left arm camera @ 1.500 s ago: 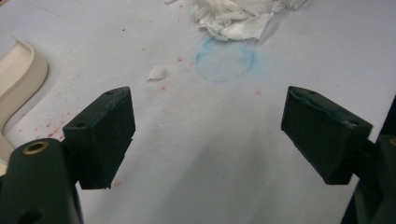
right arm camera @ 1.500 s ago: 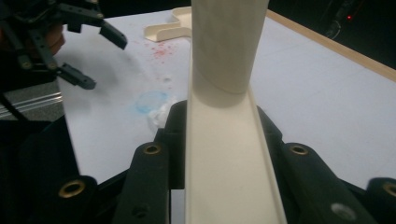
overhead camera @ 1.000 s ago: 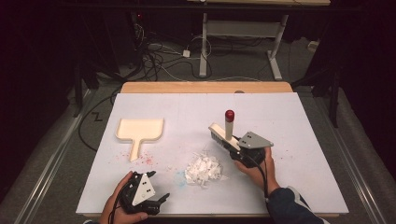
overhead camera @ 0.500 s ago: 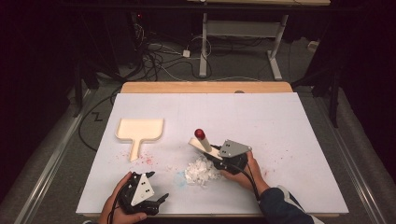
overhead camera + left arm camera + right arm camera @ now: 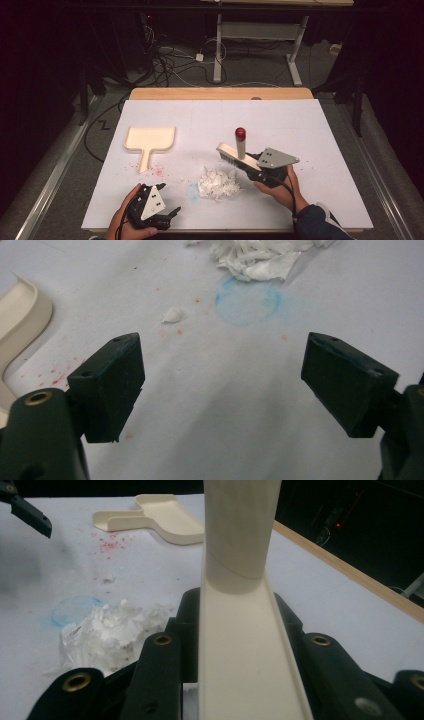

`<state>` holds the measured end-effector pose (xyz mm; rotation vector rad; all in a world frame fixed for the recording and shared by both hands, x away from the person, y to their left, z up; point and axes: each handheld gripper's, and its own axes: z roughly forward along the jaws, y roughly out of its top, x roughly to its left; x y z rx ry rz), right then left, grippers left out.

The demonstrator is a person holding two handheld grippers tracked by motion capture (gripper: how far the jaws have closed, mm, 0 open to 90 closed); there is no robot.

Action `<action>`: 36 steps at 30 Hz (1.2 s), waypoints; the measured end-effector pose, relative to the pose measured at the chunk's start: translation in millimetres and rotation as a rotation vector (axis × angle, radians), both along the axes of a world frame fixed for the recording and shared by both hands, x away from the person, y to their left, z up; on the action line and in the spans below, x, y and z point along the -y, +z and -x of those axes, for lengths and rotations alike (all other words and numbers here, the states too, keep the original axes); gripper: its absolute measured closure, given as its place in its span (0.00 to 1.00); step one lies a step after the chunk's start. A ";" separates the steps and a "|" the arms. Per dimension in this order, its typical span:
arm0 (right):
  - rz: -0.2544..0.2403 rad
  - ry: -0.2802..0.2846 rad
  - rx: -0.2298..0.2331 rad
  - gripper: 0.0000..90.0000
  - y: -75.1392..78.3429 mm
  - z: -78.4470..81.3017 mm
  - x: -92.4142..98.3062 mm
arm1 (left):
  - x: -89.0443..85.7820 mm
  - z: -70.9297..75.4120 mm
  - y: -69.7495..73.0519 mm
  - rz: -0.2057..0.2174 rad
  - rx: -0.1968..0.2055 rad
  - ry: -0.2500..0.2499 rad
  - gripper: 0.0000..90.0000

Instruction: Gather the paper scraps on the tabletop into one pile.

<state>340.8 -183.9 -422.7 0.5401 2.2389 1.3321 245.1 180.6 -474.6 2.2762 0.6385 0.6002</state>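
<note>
The brush [image 5: 239, 152] is clamped in the right tool [image 5: 260, 162] beside the paper scraps [image 5: 217, 182]; strokes are best kept low toward the dustpan [image 5: 149, 140]; the left tool [image 5: 167, 215] is held wide open, empty.

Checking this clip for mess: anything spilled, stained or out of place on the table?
Yes. A heap of white paper scraps lies loose mid-table, with a blue ring stain beside it and red specks near the dustpan. The brush is upright.
</note>
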 end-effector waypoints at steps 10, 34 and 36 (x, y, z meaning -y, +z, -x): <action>0.005 -0.087 -0.064 0.75 19.0 17.0 59.6 | 0.1 1.4 0.9 -0.002 0.005 -0.001 0.19; 0.067 -0.070 -0.337 0.75 10.6 56.9 119.1 | 4.1 -0.4 1.5 -0.012 0.003 -0.012 0.19; 0.071 -0.075 -0.346 0.75 7.8 49.4 119.7 | 5.0 -1.1 1.2 -0.013 0.001 -0.014 0.19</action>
